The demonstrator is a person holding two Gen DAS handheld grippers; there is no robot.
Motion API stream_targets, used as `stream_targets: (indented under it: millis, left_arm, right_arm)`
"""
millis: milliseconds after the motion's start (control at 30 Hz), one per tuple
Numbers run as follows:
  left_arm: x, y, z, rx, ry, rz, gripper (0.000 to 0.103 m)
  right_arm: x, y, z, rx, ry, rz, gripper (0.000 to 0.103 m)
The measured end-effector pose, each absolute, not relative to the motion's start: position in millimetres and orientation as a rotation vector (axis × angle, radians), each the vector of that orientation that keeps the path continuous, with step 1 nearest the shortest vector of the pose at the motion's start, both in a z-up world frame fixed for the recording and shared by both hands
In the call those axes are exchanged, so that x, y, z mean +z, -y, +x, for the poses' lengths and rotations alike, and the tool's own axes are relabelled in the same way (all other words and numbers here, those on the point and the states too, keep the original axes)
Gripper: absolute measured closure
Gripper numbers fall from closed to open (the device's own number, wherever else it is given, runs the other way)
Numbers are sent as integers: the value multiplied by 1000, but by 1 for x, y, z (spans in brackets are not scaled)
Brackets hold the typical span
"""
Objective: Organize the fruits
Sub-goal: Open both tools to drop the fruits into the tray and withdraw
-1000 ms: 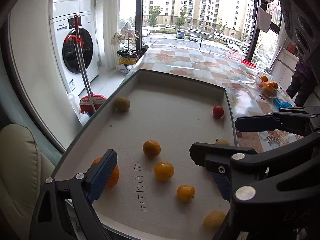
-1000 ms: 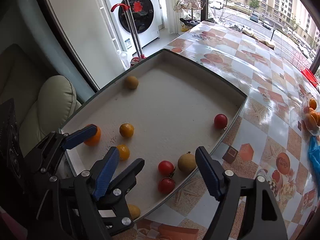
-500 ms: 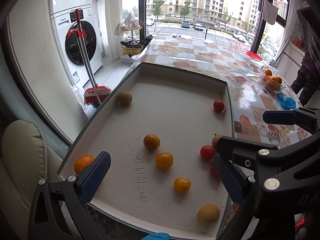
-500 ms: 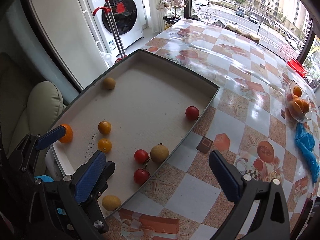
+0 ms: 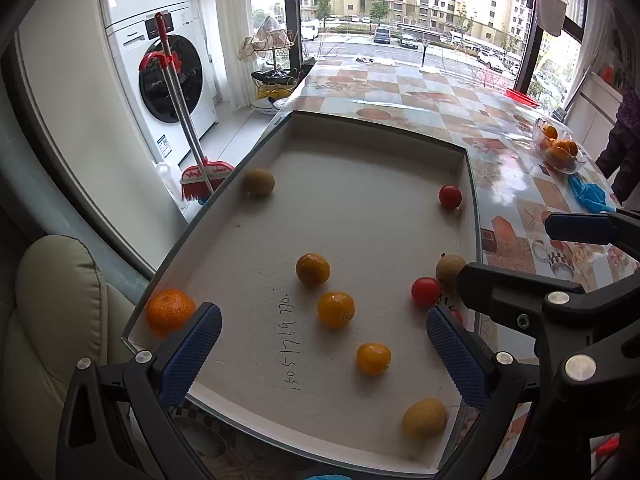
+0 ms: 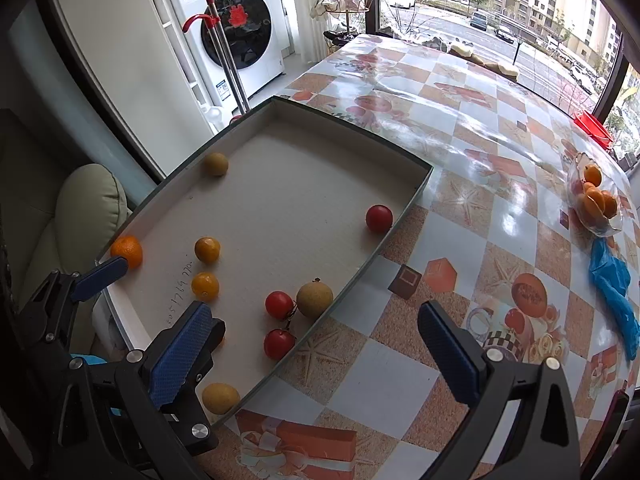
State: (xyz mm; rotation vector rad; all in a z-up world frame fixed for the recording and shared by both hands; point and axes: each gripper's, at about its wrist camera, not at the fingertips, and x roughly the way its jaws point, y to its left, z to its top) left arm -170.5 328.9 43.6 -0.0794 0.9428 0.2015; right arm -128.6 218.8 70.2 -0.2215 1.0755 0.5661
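Both tongs spread, empty: left tongs (image 5: 320, 344) over near end of tray (image 5: 376, 128) on desk (image 6: 472, 152); right tongs (image 6: 316, 344) at tray's right rim. Fruits loose in tray: oranges (image 5: 336, 309), tomatoes (image 6: 279, 304), brown fruits (image 6: 314, 299). Best taken singly, from above, closing gently to avoid rolling. Versus 1.0 s ago: both tongs raised, pulled back; more tray visible.

We see tray (image 5: 400, 140) on table (image 6: 480, 128). In tray, left wrist view: mandarin (image 5: 170, 312) at 8 o'clock corner, three kumquats (image 5: 336, 309) in row at centre, tomato (image 5: 450, 196) at 2 o'clock. Fruit bowl (image 6: 596, 200) on table, well apart at 3 o'clock.
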Motion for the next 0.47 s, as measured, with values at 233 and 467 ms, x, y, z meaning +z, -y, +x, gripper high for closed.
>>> stream_targets:
  millis: [233,467]
  left_arm:
    - [46,-325,-171,210,-945,-63,0]
    - [51,-320,-175,211,-918,-42,0]
  right_arm:
    - [72,-216,-131,568,-1073,-215,0]
    - [75,-209,-134,573,-1065,-204,0]
